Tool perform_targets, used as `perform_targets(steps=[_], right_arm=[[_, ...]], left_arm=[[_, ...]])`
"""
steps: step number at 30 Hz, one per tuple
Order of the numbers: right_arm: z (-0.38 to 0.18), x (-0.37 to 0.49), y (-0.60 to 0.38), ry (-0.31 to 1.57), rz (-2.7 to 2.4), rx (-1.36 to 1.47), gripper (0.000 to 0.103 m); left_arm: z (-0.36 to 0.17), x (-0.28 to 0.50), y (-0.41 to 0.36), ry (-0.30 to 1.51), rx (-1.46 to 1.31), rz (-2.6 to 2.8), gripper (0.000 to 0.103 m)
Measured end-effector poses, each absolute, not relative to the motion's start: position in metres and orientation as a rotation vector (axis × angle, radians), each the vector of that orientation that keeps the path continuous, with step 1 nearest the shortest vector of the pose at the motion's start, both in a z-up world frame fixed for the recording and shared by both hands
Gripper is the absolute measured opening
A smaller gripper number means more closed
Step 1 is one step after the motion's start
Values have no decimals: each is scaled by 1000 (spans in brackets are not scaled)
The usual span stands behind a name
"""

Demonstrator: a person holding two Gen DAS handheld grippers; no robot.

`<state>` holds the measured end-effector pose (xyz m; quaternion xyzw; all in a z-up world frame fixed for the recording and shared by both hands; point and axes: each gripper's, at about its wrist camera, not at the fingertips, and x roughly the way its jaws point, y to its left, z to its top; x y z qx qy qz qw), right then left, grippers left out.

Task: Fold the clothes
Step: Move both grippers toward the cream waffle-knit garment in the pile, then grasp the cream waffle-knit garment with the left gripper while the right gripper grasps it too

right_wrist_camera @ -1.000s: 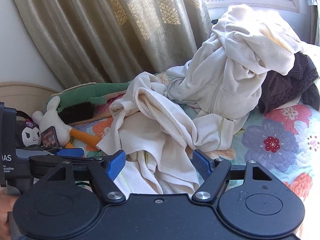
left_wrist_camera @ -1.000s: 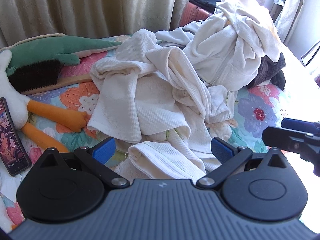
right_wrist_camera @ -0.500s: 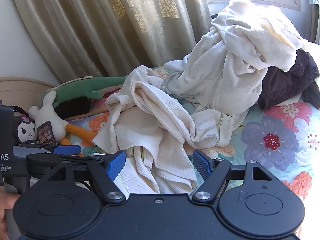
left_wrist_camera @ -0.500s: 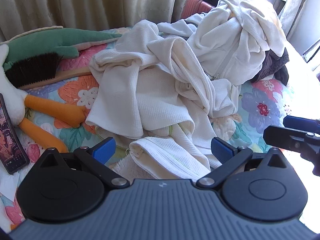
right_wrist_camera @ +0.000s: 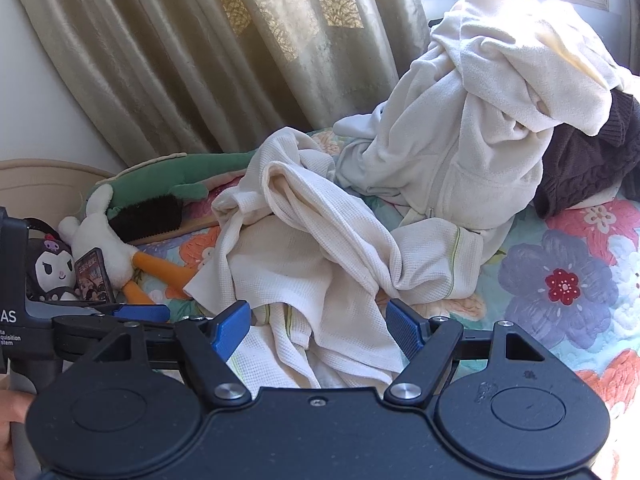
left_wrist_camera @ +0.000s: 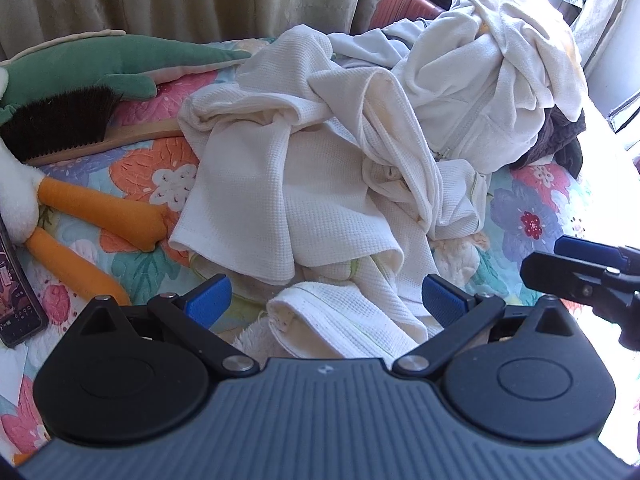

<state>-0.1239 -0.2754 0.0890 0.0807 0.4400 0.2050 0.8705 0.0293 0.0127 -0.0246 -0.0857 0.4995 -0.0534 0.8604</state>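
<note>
Simply, crumpled white clothes (left_wrist_camera: pixel 304 184) heaped on floral bedspread (left_wrist_camera: pixel 528 216).

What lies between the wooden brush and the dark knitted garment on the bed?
In both views, a crumpled white waffle-knit garment and, beyond it, a heaped cream zip jacket lie between brush and dark knit.

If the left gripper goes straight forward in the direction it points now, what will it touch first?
Most likely the white waffle-knit garment: its rolled cuff lies between the open left gripper fingers. Depth is unclear, so contact cannot be judged.
</note>
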Motion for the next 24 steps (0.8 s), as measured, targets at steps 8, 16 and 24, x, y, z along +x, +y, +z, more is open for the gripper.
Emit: perform_targets(steps=[8,16,24], right_arm=[[81,-105,-271,856,529,159,97],[54,-69,-258,876,591,156,97],[1,-2,-273,925,503,339,97]], left_arm=[[-14,84,50,1000,-165,-42,103],[-68,111,71,1140,-147,-20,103],[-102,124,78,1177,-261,-64,103]])
